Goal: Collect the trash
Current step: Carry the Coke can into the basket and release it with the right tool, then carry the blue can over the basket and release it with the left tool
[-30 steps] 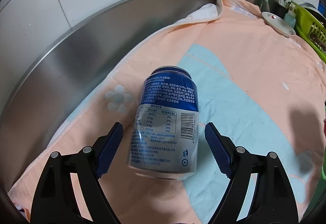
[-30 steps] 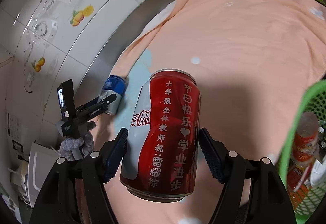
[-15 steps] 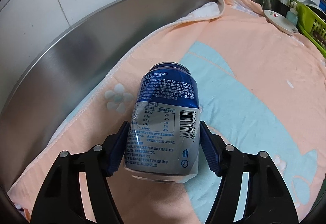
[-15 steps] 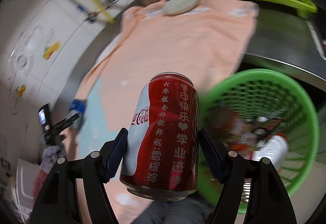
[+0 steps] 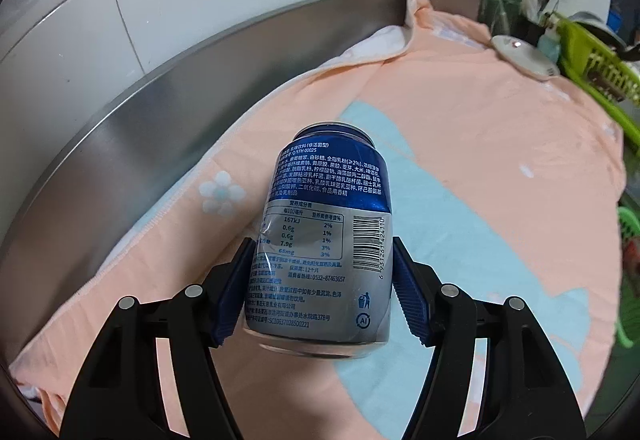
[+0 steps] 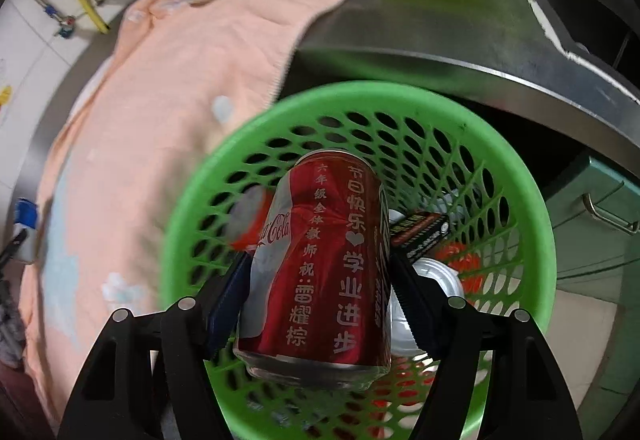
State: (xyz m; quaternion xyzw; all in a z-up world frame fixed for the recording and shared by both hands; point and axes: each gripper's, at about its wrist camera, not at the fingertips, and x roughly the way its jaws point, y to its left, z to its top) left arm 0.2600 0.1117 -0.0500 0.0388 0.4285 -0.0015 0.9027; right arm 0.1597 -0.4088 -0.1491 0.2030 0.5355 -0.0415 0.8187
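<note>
Right gripper (image 6: pixel 320 304), clamping red can (image 6: pixel 320 272), swung over green basket (image 6: pixel 516 175) — release next; left gripper (image 5: pixel 320 288) now grips blue can (image 5: pixel 326 240).

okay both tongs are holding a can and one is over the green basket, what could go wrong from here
1. The dented red Coca-Cola can in the right tongs sits toward the round green mesh basket's near rim; released here, it might clip that rim and bounce out.
2. The basket already holds cans and a dark box, so a drop could ricochet.
3. The left tongs pinch the dented blue-and-silver can low on its body; it may slip during transfer.
</note>
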